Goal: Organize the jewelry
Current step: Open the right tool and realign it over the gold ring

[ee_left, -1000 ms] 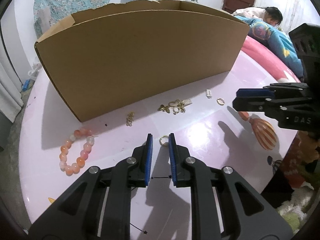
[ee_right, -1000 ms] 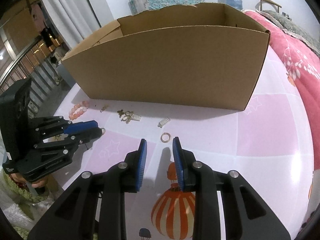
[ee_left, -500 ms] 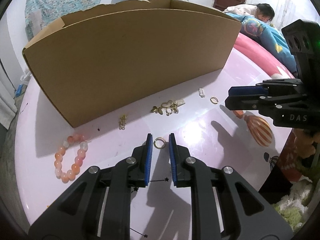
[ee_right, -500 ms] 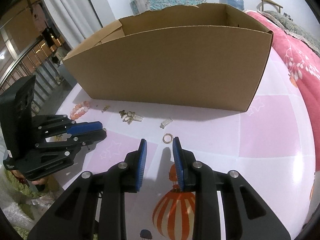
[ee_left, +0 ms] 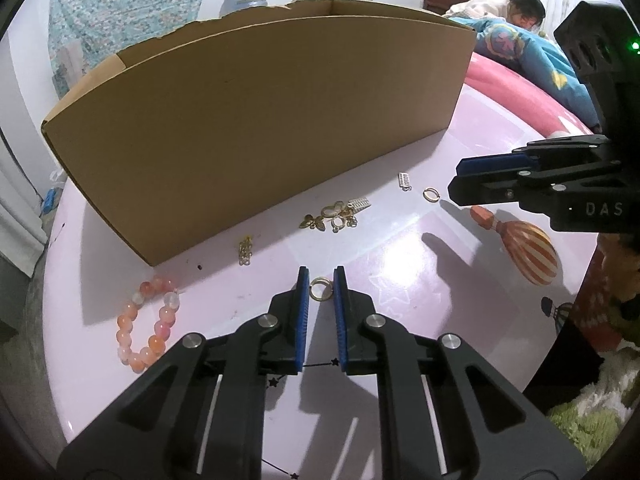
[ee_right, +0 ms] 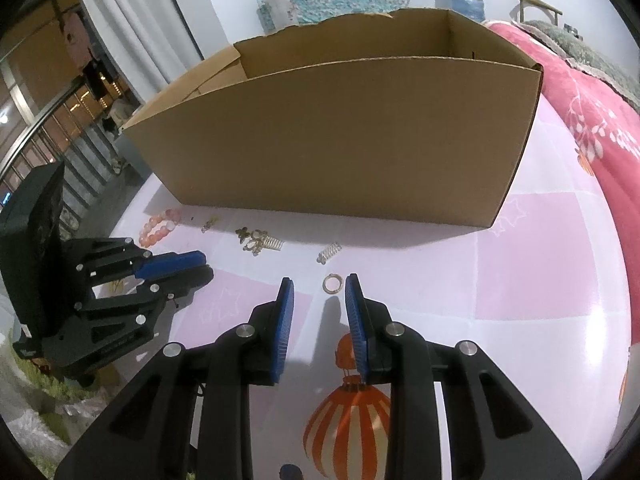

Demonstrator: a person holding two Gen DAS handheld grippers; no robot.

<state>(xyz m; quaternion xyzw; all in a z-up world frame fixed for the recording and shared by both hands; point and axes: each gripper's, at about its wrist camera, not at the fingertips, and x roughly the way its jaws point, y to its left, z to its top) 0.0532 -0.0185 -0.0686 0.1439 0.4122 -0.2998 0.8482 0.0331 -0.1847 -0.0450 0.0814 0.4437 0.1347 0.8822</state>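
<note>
My left gripper (ee_left: pixel 320 280) is open, its blue pads on either side of a small gold ring (ee_left: pixel 320 289) on the pink table. My right gripper (ee_right: pixel 319 286) is open, just behind a second gold ring (ee_right: pixel 332 282), which lies near its right pad. A cluster of gold charms (ee_left: pixel 334 216) (ee_right: pixel 260 240), a gold chain piece (ee_left: pixel 245 252), a silver clasp (ee_left: pixel 404 181) (ee_right: pixel 329 253) and an orange bead bracelet (ee_left: pixel 144 326) (ee_right: pixel 160 227) lie before the open cardboard box (ee_left: pixel 260 120) (ee_right: pixel 340 140).
The pink tablecloth (ee_right: pixel 540 272) has a striped balloon print (ee_left: pixel 528 252). The box takes up the far half of the table. A bed with a person lying on it (ee_left: pixel 516 12) is beyond the table on the right. The table edge is close at left and right.
My left gripper has moved forward so the gold ring now sits between its fingertips. My right gripper has edged closer to the second ring and opened wider.
</note>
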